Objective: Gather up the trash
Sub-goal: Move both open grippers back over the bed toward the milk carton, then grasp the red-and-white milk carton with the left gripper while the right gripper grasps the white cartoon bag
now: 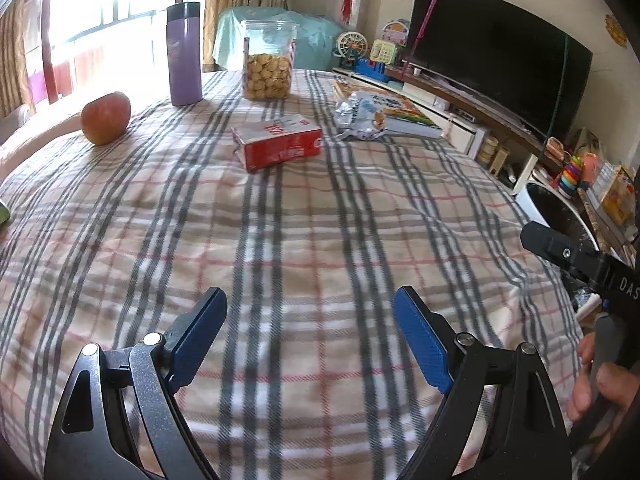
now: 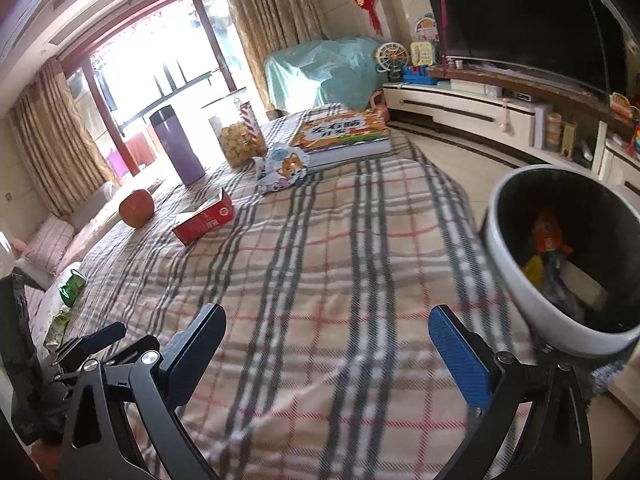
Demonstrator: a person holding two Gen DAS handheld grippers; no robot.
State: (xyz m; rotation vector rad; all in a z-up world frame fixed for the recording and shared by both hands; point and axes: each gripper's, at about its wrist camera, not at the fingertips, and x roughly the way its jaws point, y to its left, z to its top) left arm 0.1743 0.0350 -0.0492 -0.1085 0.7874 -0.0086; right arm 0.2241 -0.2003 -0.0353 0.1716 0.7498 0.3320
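Both claws, left gripper [image 1: 310,336] and right gripper [image 2: 328,356], gape empty above the plaid tablecloth [image 1: 280,208]; red cardboard carton [image 1: 278,144] and crumpled foil wrapper [image 1: 360,114] await the white round bin [image 2: 516,280] alongside.

Bright daylight floods through a far window [image 2: 160,68] with dark red frames, flanked by tan patterned curtains [image 2: 276,20]. Along the right wall a long white cabinet [image 2: 460,108] carries a large dark television [image 1: 496,56]. Red ornaments [image 2: 366,0] hang on the cream wall, and the floor [image 2: 452,152] is pale tile.

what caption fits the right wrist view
Open right hand-held gripper above plaid tablecloth, white round trash bin alongside.
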